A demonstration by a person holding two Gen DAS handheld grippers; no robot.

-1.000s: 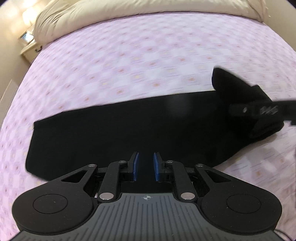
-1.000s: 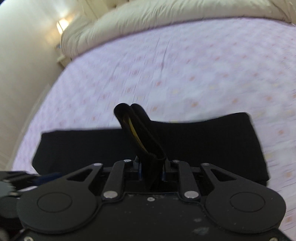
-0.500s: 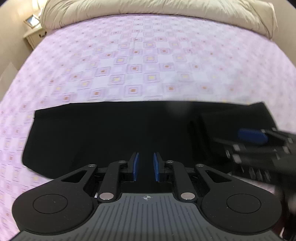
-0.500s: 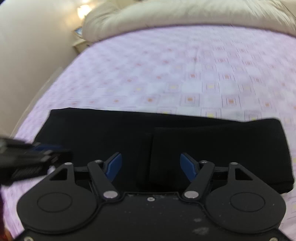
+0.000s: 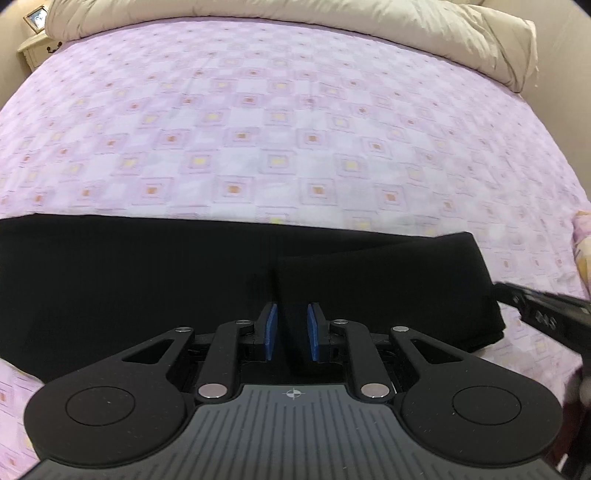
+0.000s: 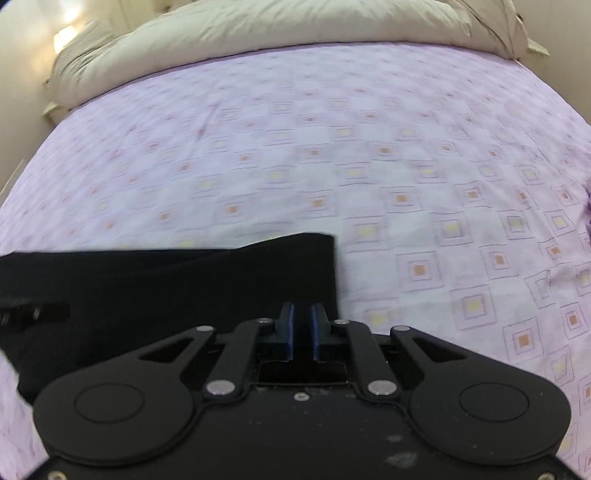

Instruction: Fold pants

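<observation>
Left wrist view: my left gripper [image 5: 290, 334] is pointing steeply down over the black pants [image 5: 147, 280], which are lying in a long band across the bed [image 5: 295, 129], just ahead of and beneath the blue pads [image 5: 272, 332]. The jaws are standing narrow, with a small gap; black cloth shows in that gap, but I cannot tell whether the pads are pressing on it. A folded-over layer of the pants is sitting ahead and to the right, its edge running up from the gap. My right gripper [image 5: 535, 314] is showing blurred at the far right, beside the fold's end.

Right wrist view: its jaws have just been closing and are nearly together now, nothing visibly pinched. The folded end is lying ahead and left. A beige duvet [image 6: 295, 33] is bunching far ahead.
</observation>
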